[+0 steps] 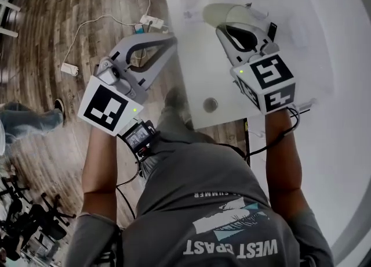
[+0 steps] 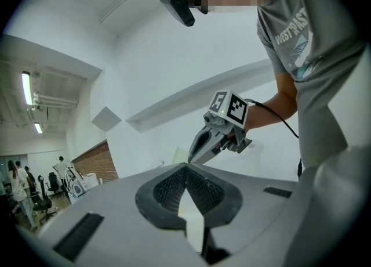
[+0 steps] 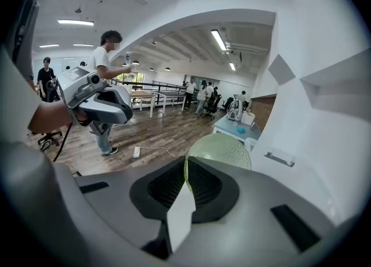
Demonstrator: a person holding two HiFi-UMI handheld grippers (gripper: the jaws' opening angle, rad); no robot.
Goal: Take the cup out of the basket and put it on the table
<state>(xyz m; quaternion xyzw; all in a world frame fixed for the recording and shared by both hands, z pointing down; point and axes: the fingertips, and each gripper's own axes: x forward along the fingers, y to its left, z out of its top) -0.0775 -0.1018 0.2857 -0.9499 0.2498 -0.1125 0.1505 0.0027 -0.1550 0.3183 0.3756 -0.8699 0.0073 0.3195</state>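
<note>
White table [image 1: 197,86] beneath; right tongs [image 3: 184,174] clamp the green cup [image 1: 223,11], tipped sideways, axis left-right; left tongs [image 2: 186,168] closed, empty.

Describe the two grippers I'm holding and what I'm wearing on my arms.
Both the left gripper and right gripper are light grey plastic with dark ribbed pads, each carrying a white cube with black square markers. Black cables trail from them. A grey short-sleeved T-shirt leaves the forearms bare.
</note>
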